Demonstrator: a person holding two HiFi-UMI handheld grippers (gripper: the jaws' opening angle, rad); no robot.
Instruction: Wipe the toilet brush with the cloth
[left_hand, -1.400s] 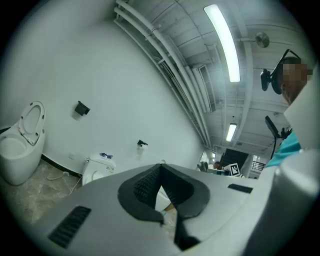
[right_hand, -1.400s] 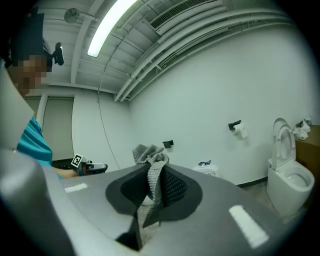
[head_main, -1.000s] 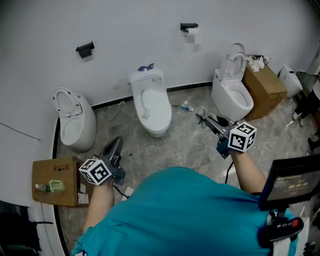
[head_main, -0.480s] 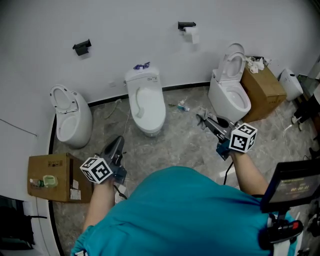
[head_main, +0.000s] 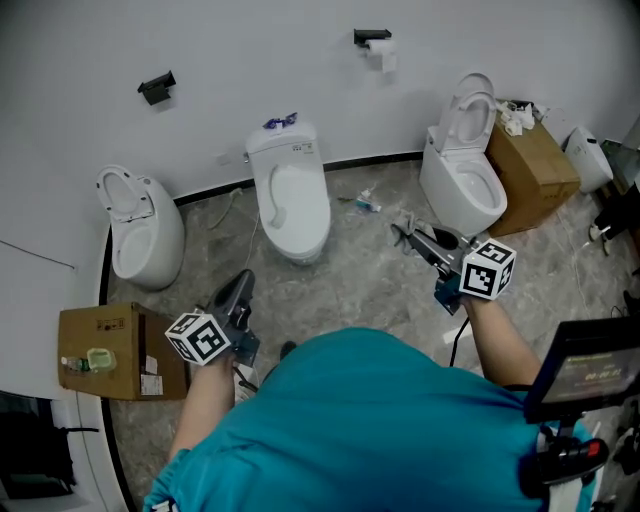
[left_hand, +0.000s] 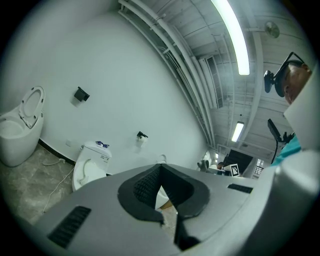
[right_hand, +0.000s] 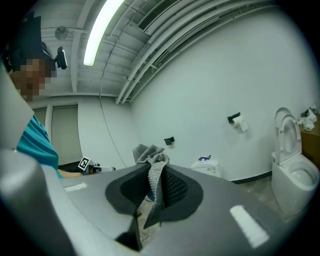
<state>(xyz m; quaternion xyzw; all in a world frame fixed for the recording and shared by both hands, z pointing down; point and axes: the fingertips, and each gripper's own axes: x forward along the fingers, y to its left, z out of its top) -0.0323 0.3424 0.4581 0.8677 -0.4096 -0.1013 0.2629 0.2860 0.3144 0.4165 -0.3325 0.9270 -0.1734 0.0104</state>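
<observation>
Two grippers are held out in front of the person, both roughly level and directed toward a white wall (head_main: 230, 50) lined with three toilets.

Component status:
1. The right gripper (right_hand: 159, 172) has its jaws pressed together on the cloth (right_hand: 150, 152), a grey knitted fabric. One bunch stands above the jaw tips and a strip hangs down between the pads. The hold appears secure.
2. The left gripper (left_hand: 160, 170) has its jaws pressed together with the tips meeting. Nothing sits between them.
3. The toilet brush cannot be identified in any view. A small pale and blue object (head_main: 365, 205) lies on the floor (head_main: 350, 290) between the middle toilet (head_main: 292, 195) and the right toilet (head_main: 465, 175); it is too small to name. A dark blue item (head_main: 281, 123) rests on the tank of the middle toilet and is equally unclear.

Progress assessment: the task appears to be at its opening stage. The cloth is already in hand, so the pick-up of the wiping material is complete. No contact between cloth and brush is visible, so wiping has not begun.

Remaining steps, as judged from this position:
- locate the toilet brush and bring the left gripper to its handle
- open that gripper and close it on the handle
- bring the cloth against the brush and wipe along it
</observation>
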